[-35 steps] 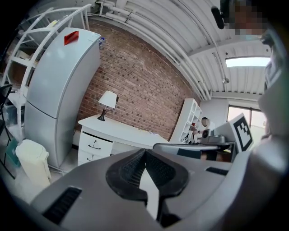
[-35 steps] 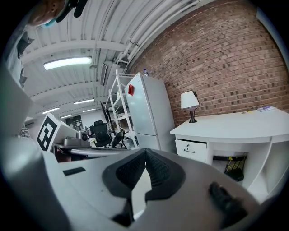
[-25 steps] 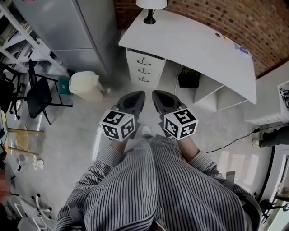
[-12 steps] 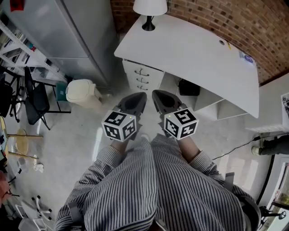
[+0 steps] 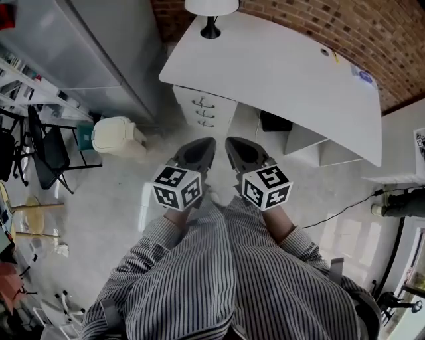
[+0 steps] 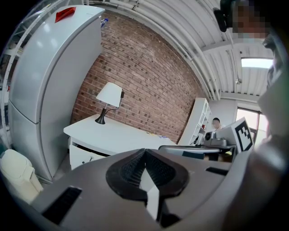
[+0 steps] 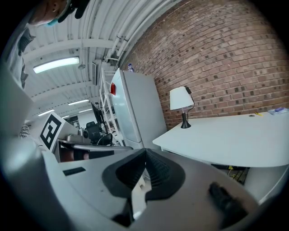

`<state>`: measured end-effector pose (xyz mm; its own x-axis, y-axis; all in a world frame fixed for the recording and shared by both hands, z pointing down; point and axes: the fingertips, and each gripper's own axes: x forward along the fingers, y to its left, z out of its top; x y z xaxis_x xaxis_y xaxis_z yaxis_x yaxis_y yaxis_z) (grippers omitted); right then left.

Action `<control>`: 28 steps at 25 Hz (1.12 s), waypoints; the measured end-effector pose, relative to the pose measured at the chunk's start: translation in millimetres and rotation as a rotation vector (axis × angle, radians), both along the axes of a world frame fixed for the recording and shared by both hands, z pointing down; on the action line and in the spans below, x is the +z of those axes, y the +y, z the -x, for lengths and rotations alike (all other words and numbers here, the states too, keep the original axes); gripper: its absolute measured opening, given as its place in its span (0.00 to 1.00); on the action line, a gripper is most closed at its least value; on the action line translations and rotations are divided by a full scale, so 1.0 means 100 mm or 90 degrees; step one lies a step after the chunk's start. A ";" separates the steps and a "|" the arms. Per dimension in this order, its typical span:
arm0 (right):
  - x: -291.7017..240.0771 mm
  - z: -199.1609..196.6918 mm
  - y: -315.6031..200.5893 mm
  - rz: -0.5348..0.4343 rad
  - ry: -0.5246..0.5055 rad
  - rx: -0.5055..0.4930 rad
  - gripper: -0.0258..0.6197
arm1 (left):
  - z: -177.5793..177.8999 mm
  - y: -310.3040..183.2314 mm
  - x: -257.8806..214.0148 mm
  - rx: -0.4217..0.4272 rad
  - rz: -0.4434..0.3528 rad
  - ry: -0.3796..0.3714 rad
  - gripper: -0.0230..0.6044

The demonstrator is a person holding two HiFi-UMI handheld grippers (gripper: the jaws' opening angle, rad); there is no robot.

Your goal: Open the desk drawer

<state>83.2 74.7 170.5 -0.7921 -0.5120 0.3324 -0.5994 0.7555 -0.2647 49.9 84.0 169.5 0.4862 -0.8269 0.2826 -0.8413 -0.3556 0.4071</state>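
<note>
The white desk [image 5: 279, 66] stands against the brick wall, with a pedestal of three drawers [image 5: 202, 111] under its left end, all pushed in. My left gripper [image 5: 203, 144] and right gripper [image 5: 233, 143] are held side by side in front of me, above the floor and short of the drawers. Both are shut with nothing between the pads. In the left gripper view the shut jaws [image 6: 144, 151] point at the desk [image 6: 113, 135] and the top drawer front [image 6: 83, 155]. The right gripper [image 7: 145, 151] looks along the desk top [image 7: 235, 135].
A table lamp [image 5: 211, 13] stands on the desk's left corner. A tall grey fridge [image 5: 86, 46] is left of the desk, with a cream bin [image 5: 118, 136] and a black chair [image 5: 46, 153] nearby. A black box [image 5: 275, 121] sits under the desk. A cable [image 5: 345, 206] crosses the floor at right.
I have stepped nearer the desk, and both grippers have come forward with me and sunk slightly. Both stayed shut and empty.
</note>
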 end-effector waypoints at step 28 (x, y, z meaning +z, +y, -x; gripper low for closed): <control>0.21 0.73 -0.78 0.060 -0.004 0.155 0.07 | 0.82 -0.84 0.18 0.133 0.054 -0.001 0.06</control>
